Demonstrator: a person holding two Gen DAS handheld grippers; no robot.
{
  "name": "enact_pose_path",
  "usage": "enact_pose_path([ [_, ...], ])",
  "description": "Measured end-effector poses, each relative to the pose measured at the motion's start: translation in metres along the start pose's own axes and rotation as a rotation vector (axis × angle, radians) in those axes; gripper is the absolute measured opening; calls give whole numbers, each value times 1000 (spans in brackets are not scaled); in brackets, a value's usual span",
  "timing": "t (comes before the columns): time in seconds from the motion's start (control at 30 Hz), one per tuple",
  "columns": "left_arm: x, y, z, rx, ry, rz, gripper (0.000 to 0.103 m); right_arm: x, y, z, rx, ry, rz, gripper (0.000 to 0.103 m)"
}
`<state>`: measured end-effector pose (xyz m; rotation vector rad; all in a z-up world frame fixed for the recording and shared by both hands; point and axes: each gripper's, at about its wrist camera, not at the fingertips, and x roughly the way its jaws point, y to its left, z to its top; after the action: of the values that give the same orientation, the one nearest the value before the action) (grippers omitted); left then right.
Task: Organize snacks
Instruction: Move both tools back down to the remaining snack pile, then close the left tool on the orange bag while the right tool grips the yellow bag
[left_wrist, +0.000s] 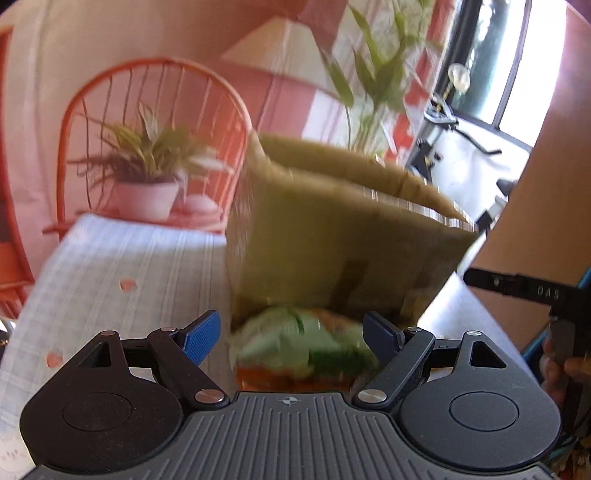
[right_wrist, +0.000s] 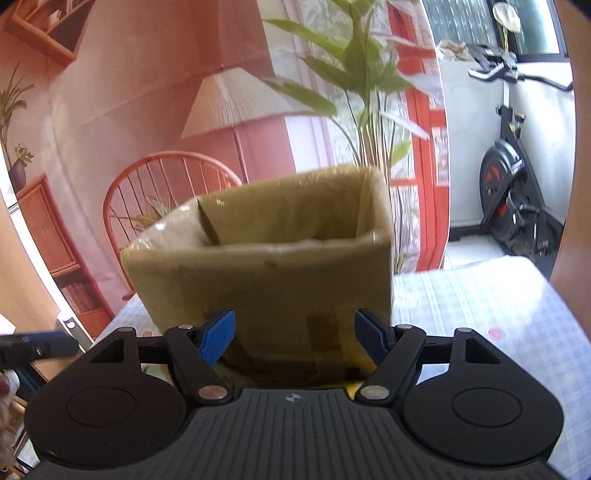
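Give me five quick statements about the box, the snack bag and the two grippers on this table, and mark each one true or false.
1. The cardboard box stands open at the top. True.
2. The left gripper is clamped shut on the snack bag. False: its jaws stand open either side of the green and white bag, pads not pressing.
3. The snack bag lies inside the box. False: it lies on the tablecloth at the foot of the box.
4. The right gripper is open. True.
5. An orange chair stands behind the table. True.
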<state>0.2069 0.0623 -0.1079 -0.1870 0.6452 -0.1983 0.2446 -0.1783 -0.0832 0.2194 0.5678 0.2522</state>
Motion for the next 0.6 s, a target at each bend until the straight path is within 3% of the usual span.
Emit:
enact_pose_path([
  [0.3, 38, 1, -36, -12, 152, 1, 86, 6, -16, -33, 26, 66, -28, 75],
  [0.47, 55, 2, -46, -40, 212, -23, 86, 9, -22, -42, 35, 92, -33, 75],
  [0.6, 65, 0, -53, -38, 236, -2, 88, 12, -23, -45, 39, 101, -28, 75],
])
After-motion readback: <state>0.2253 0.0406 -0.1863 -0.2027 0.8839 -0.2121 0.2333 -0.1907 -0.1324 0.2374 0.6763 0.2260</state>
